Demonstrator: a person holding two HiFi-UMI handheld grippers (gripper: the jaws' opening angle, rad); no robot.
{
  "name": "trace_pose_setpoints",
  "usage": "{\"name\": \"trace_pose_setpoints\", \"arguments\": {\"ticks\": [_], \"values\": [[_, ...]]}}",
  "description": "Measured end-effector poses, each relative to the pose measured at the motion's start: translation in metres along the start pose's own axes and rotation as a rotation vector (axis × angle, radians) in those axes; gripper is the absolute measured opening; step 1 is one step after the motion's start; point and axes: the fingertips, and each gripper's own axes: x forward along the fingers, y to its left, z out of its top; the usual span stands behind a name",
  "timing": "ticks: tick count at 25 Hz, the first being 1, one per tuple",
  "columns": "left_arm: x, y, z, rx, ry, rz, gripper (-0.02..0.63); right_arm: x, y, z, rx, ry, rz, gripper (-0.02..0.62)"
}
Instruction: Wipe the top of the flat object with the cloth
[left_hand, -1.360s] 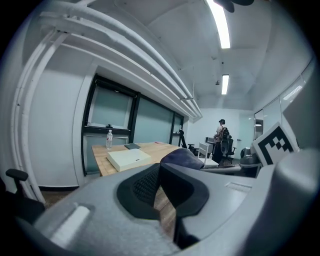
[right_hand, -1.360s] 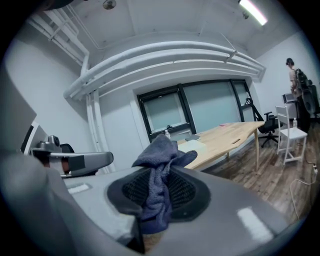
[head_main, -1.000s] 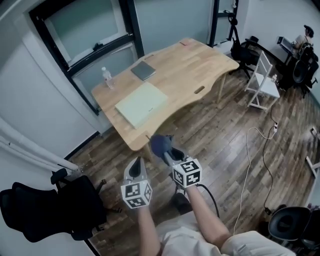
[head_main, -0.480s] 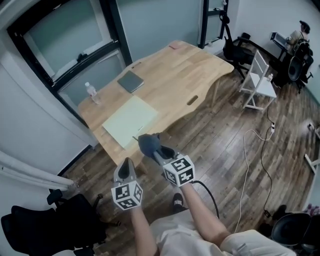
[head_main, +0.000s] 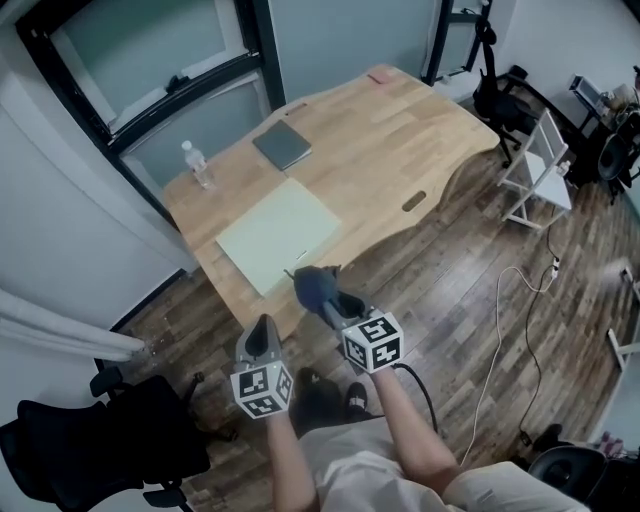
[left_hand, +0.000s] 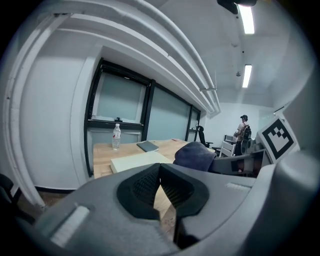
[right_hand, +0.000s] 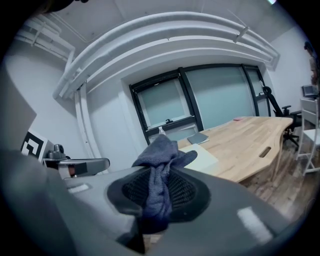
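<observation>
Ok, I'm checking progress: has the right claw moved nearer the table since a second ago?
Yes. The right claw with its cloth went forward: the cloth was short of the table edge, now it overlaps it.

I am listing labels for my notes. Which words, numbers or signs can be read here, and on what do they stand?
No text can be read.
Left marker cube, right marker cube: black-and-white square patterns, no letters.
Bottle label: too small to read.

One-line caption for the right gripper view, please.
Right claw clamps a blue-grey cloth, facing the wooden table and the pale flat object on it.
</observation>
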Motion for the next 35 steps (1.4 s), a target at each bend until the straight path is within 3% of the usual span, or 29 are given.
{"name": "trace_pose_setpoints", "arguments": {"ticks": [13,23,28,35], "values": [[0.091,0.090,0.028,-0.100,0.023,0.026,0.008,0.116,-0.011,0.037,-0.013,0.066,-0.012,0.084],[0.141,0.119,-0.024,-0.161,0.153,-0.061,0.008,0.179,0.003,0.047,-0.046,0.088,0.016,0.084],[0.166,0.114,-0.039,-0.154,0.205,-0.079,0.008,0.206,0.001,0.060,-0.089,0.115,0.050,0.084],[0.207,0.128,-0.051,-0.158,0.273,-0.041,0.008,0.265,0.004,0.080,-0.129,0.137,0.153,0.084]]}}
